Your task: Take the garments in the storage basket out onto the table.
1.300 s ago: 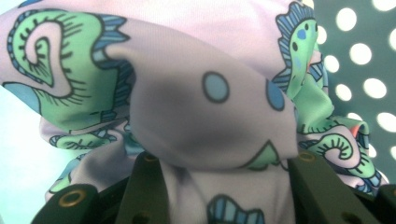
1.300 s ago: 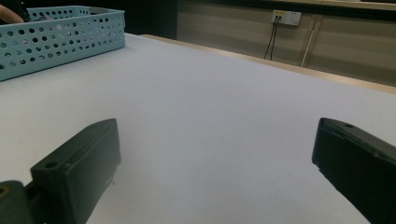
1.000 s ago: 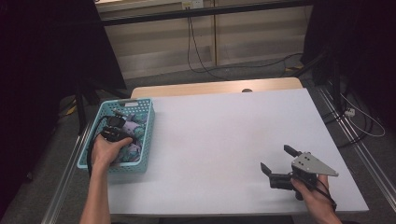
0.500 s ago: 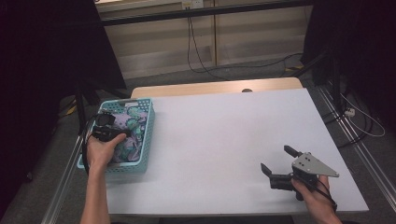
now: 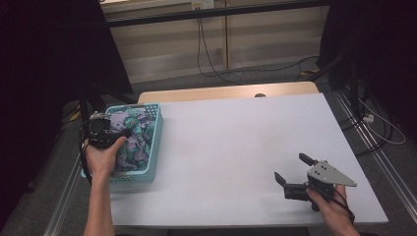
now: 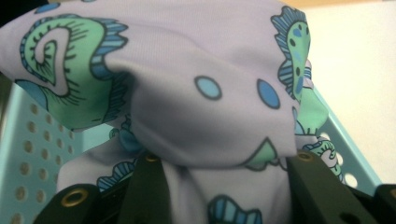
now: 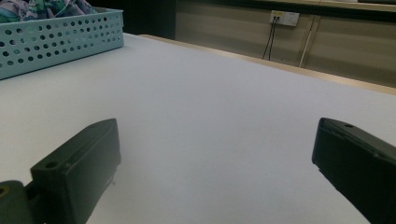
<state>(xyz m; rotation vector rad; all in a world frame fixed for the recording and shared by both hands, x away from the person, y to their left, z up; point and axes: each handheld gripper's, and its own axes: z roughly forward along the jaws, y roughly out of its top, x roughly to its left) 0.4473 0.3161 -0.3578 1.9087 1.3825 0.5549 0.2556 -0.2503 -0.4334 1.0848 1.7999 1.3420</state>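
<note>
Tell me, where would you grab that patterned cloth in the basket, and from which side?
Probably at a raised fold on top, coming from above. The cloth is bunched and heaped in the basket, whose walls block its sides, so its humped folds are what two jaws can pinch. The left gripper already has a fold of it between its jaws there.

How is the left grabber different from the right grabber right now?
The left gripper is over the teal basket, while the right gripper sits low over the bare white table. The left gripper has patterned cloth between its jaws; the right gripper's jaws are wide open, holding nothing. A hand holds each.
</note>
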